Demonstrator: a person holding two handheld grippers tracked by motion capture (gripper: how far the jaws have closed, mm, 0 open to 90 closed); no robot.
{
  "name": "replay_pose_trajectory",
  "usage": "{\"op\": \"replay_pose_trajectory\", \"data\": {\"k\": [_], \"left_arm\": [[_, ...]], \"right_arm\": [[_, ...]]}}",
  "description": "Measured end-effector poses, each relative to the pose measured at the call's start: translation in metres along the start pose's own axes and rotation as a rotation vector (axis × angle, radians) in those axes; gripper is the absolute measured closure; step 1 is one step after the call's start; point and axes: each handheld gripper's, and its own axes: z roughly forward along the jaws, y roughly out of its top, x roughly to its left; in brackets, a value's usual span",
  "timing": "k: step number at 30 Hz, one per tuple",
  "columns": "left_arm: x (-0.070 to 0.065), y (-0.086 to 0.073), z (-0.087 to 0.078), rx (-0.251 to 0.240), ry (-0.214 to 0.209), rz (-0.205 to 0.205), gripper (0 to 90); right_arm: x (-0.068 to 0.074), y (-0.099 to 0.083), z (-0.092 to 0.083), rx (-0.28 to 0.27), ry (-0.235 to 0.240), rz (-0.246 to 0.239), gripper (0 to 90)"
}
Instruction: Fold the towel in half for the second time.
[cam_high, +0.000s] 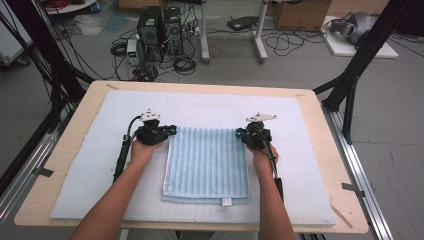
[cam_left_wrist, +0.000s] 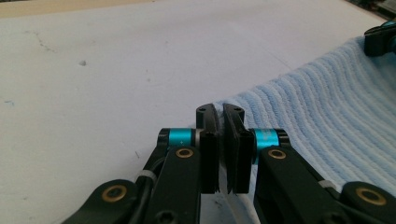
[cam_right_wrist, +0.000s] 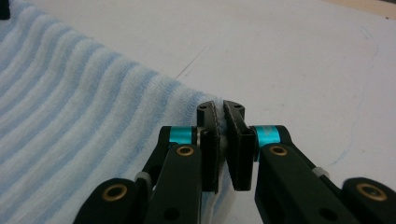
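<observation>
Grey workshop floor beyond the table: two black computer towers (cam_high: 160, 31) at 12 o'clock amid loose cables, a cardboard box (cam_high: 299, 14) at 1 o'clock, black frame struts along both sides. Light wooden table (cam_high: 70, 145) carries a white foam mat (cam_high: 300, 150) covering nearly all of its top.

Centre of the mat: a folded pale blue towel (cam_high: 207, 165), striped with raised ribs running from far edge to near edge, layers stacked, a small white tag at the near hem around 6 o'clock. It lies flat, far edge between the two grippers. Nothing else rests on the mat; no obstruction near the towel.

Left gripper (cam_high: 170, 131) at the towel's far left corner, about 10 o'clock from the towel centre. In the left gripper view (cam_left_wrist: 223, 116) its jaws are pressed together with the towel's corner edge pinched between the tips.

Right gripper (cam_high: 242, 134) at the far right corner, about 2 o'clock. In the right gripper view (cam_right_wrist: 221, 114) the jaws are clamped on the towel corner; white-blue terry shows between the pads.
</observation>
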Motion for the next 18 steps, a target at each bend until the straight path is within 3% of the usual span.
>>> {"op": "replay_pose_trajectory", "data": {"k": [6, 11, 18], "left_arm": [[-0.007, 0.002, -0.015, -0.051, -0.044, -0.018, 84.5], [-0.015, -0.002, -0.030, -0.060, -0.084, -0.022, 84.2], [-0.026, -0.012, -0.049, -0.076, -0.096, -0.006, 84.1]], "right_arm": [[0.005, -0.005, -0.016, -0.069, 0.037, 0.034, 85.0], [0.013, -0.004, -0.034, -0.110, 0.066, 0.022, 84.8], [0.025, -0.012, -0.055, -0.147, 0.096, 0.002, 84.7]]}}
